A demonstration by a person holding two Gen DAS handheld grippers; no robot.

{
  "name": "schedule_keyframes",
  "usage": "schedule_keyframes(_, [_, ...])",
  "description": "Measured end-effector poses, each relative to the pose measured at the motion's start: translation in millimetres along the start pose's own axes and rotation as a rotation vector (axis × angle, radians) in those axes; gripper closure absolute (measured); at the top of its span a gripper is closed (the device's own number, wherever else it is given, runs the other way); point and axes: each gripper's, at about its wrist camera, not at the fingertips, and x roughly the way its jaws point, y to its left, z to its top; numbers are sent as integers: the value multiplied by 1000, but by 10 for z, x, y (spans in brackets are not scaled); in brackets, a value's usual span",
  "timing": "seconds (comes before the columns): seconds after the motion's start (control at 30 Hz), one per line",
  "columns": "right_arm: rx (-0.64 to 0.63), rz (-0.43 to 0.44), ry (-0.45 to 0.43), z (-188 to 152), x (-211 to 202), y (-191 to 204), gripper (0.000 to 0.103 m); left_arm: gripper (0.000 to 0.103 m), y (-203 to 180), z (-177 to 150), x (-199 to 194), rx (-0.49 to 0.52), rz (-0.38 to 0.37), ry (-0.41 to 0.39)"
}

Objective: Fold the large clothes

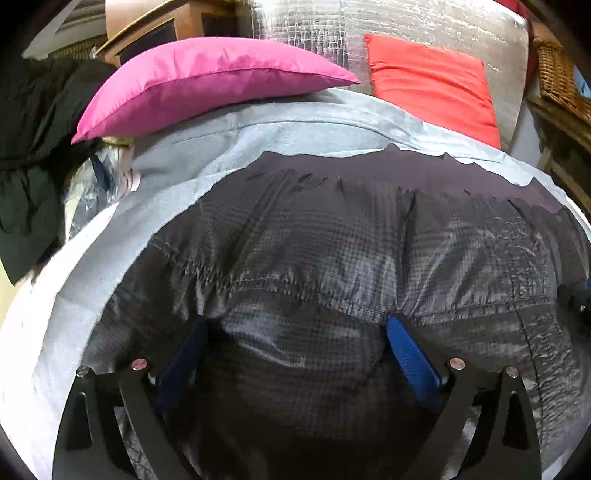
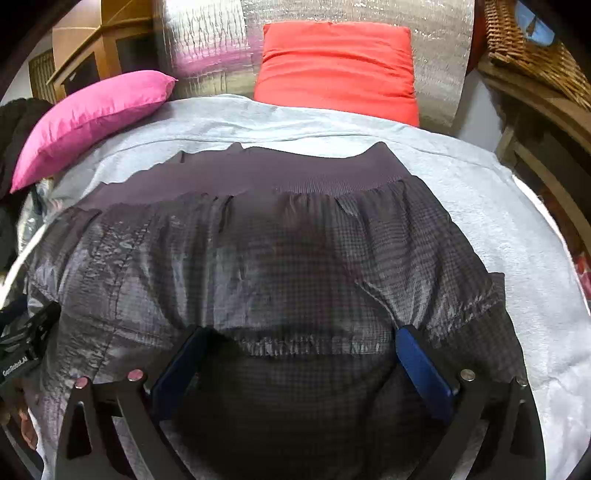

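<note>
A dark grey checked quilted jacket (image 1: 332,251) lies spread on a light grey sheet (image 1: 258,140), its ribbed hem (image 2: 258,173) at the far side. It also fills the right wrist view (image 2: 280,266). My left gripper (image 1: 297,325) is open, its blue pads (image 1: 410,354) pressed down into the jacket's puffy fabric near a stitched seam. My right gripper (image 2: 301,334) is open too, its blue pads (image 2: 421,365) set wide on the jacket near its edge. The left gripper's body (image 2: 26,347) shows at the left of the right wrist view.
A pink pillow (image 1: 207,81) and a red cushion (image 1: 436,85) lie at the far edge of the sheet (image 2: 498,206), against a silver foil sheet (image 2: 332,11). A wicker basket (image 2: 532,48) sits on a wooden shelf at right. Dark clothes (image 1: 33,147) hang at left.
</note>
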Motion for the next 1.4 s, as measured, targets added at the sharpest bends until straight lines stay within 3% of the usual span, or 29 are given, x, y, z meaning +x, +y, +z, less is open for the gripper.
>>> schedule_keyframes(0.23, [13,-2,6,8,-151,1,1,4,144,65,-222,-29,-42,9])
schedule_keyframes(0.33, [32,25,-91,-69,-540,-25,0,4,353,42,-588,-85,-51,-93])
schedule_keyframes(0.47, [10,56,-147,-303,-919,8,0,4,509,-96,-867,-108,-60,-153])
schedule_keyframes(0.53, [-27,32,-143,-447,-927,56,0,4,521,-173,-809,-99,-34,-133])
schedule_keyframes(0.63, [-28,-7,-61,-643,-703,9,0,4,508,-309,-458,-80,0,7])
schedule_keyframes(0.67, [-24,-5,-47,-702,-620,-26,0,3,484,-362,-378,-54,9,16])
schedule_keyframes(0.73, [-20,4,-62,-752,-589,-86,0,2,437,-400,-369,0,32,-22])
schedule_keyframes(0.9, [-7,1,-45,-695,-612,-97,0,2,512,-346,-420,-29,12,1])
schedule_keyframes(1.1, [21,-12,-117,-678,-869,-282,0,2,757,-418,-810,-89,4,-106])
schedule_keyframes(1.17, [47,-30,-61,-727,-748,-418,0,2,804,-481,-710,-101,-3,-60])
schedule_keyframes(1.2, [68,-19,-14,-758,-628,-496,0,2,819,-527,-572,-100,-2,-1])
schedule_keyframes(1.27, [107,20,-6,-792,-572,-589,0,1,876,-616,-378,-140,-48,64])
schedule_keyframes(1.33, [115,14,0,-759,-593,-599,0,1,937,-630,-353,-191,-78,67])
schedule_keyframes(1.4, [110,2,-19,-713,-689,-593,0,2,909,-599,-433,-175,-55,47])
